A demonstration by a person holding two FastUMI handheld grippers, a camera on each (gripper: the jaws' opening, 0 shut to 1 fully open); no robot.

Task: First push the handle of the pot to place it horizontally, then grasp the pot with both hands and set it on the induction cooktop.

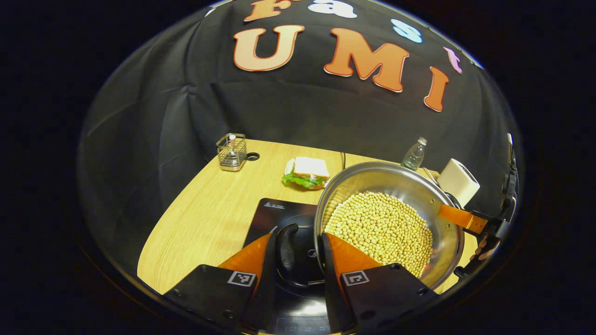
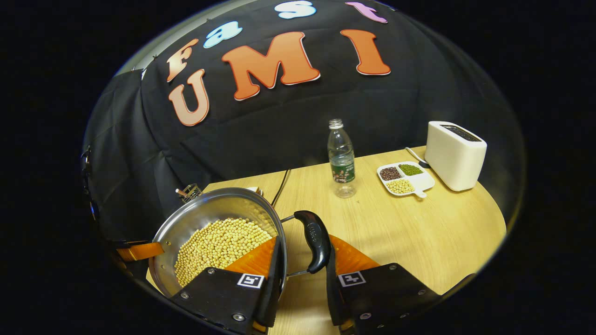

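Left gripper view: the left gripper [image 1: 298, 253] straddles one black side handle [image 1: 287, 253] of the steel pot [image 1: 447, 232]. Its fingers stand on either side of the handle; whether both press on it cannot be told. The pot is filled with yellow soybeans [image 1: 379, 228] and sits tilted over the black induction cooktop [image 1: 284, 214]; contact with the cooktop glass cannot be confirmed. At the pot's far rim the other gripper, with fingers of the hand [image 1: 484, 249] that holds it, reaches in from the right edge.

The surface is a light wood-grain table [image 1: 209, 209] with a rounded corner. On it stand a wire holder [image 1: 231, 152] near the back edge, a sandwich [image 1: 307, 173] with lettuce on a plate behind the cooktop, a clear water bottle [image 1: 414, 153] and a white toaster [image 1: 458, 181]. A black cloth wall closes the booth behind the table.

Right gripper view: the right gripper [image 2: 302, 260] straddles the opposite black handle [image 2: 315, 242] of the pot [image 2: 205, 209]; one finger lies over the pot rim, the other outside the handle, and firm clamping cannot be confirmed. The soybeans [image 2: 219, 244] are visible inside. On the table [image 2: 419, 232] stand the water bottle [image 2: 341, 158], a white divided dish [image 2: 404, 179] holding dark, green and yellow beans, and the toaster [image 2: 454, 156] just beside the dish. A dark cable [image 2: 281, 186] runs across the table toward the back edge.
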